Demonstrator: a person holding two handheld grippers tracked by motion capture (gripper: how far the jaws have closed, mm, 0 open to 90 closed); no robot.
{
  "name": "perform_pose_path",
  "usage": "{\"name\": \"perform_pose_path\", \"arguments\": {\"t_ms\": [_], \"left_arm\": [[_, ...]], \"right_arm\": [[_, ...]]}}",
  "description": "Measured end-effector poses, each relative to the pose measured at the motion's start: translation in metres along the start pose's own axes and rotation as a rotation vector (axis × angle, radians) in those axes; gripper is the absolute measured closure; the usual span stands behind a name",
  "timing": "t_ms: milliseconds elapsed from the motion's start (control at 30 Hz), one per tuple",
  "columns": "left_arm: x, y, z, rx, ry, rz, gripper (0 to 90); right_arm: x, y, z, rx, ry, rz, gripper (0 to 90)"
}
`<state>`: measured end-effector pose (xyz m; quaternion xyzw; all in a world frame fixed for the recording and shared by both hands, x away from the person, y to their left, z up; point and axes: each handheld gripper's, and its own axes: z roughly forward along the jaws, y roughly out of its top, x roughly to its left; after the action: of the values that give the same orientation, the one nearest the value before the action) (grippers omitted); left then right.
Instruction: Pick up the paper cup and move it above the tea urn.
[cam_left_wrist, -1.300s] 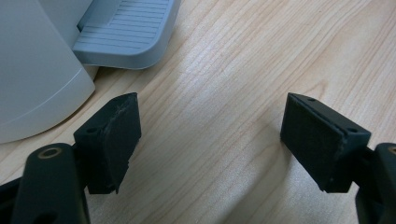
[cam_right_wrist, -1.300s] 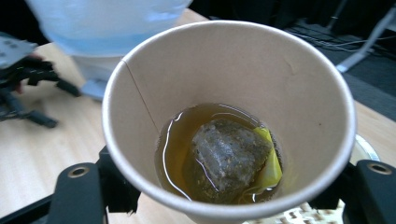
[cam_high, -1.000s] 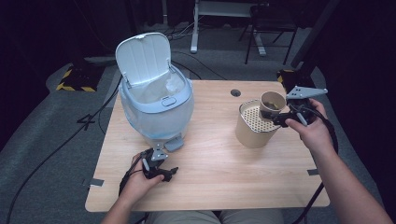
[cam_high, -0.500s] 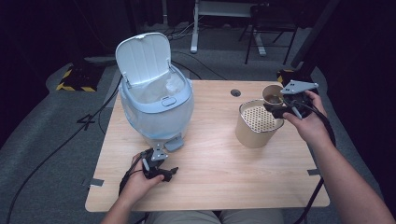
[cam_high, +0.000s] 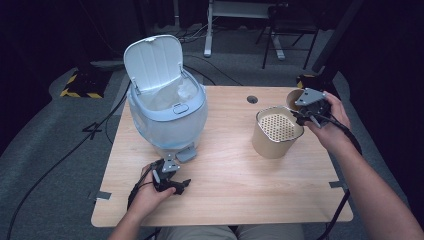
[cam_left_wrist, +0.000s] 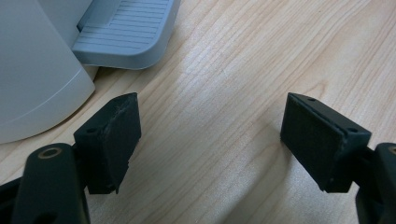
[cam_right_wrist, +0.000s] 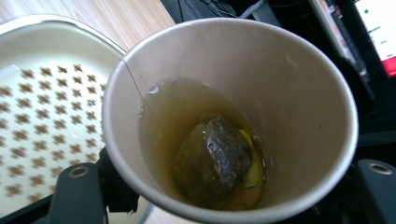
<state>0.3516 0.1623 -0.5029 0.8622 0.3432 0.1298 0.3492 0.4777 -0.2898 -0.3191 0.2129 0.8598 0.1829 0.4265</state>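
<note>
- Right gripper (cam_high: 304, 116) is clamped on a paper cup (cam_right_wrist: 229, 121), held at the far right of the table (cam_high: 230, 200) beside the rim of the strainer container (cam_high: 276, 131); the cup carries shallow liquid and a used tea bag (cam_right_wrist: 215, 161)
- Spill risk: tilting before the cup mouth is over the perforated insert (cam_right_wrist: 32, 135) would send liquid onto the table
- Crush risk: a tighter squeeze could buckle the thin wall
- Snag risk: the tea bag string (cam_right_wrist: 140, 91) on the wall may hold the bag back
- Left gripper (cam_high: 172, 186) rests wide, holding nothing, near the pedal (cam_left_wrist: 123, 28) of the open pedal bin (cam_high: 167, 107); a nudge could shift the bin
</note>
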Motion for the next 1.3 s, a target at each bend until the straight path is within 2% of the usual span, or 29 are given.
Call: {"name": "perform_pose_path", "arguments": {"t_ms": [233,333,533,600,733,800,967,1167,1233,1300], "left_arm": [[0.000,0.000,0.001,-0.004,-0.003,-0.002,20.6],[0.000,0.000,0.001,-0.003,-0.003,-0.001,20.3],[0.000,0.001,0.001,-0.003,-0.003,-0.001,20.3],[0.000,0.000,0.001,-0.003,-0.003,-0.001,20.3],[0.000,0.001,0.001,0.000,-0.003,0.002,20.3],[0.000,0.001,0.001,0.000,-0.003,0.002,20.3],[0.000,0.001,0.001,0.000,-0.003,0.002,20.3],[0.000,0.001,0.001,0.001,-0.001,0.004,20.0],[0.000,0.001,0.001,0.000,0.000,0.001,19.8],[0.000,0.001,0.001,0.002,-0.001,0.004,19.8]], "right_arm": [[0.004,0.000,0.004,0.081,-0.108,-0.204,29.5],[0.007,0.002,0.005,0.123,-0.172,-0.318,29.5],[0.014,0.005,0.007,0.186,-0.248,-0.448,29.6],[0.017,0.005,0.009,0.209,-0.285,-0.513,29.6],[0.025,0.006,0.012,0.255,-0.383,-0.668,29.6],[0.029,0.007,0.013,0.264,-0.416,-0.728,29.6],[0.038,0.009,0.016,0.312,-0.526,-0.920,29.7],[0.054,0.007,0.023,0.376,-0.638,-1.196,30.1],[0.059,0.007,0.025,0.392,-0.686,-1.261,30.2],[0.061,0.008,0.026,0.408,-0.713,-1.327,30.2]]}}
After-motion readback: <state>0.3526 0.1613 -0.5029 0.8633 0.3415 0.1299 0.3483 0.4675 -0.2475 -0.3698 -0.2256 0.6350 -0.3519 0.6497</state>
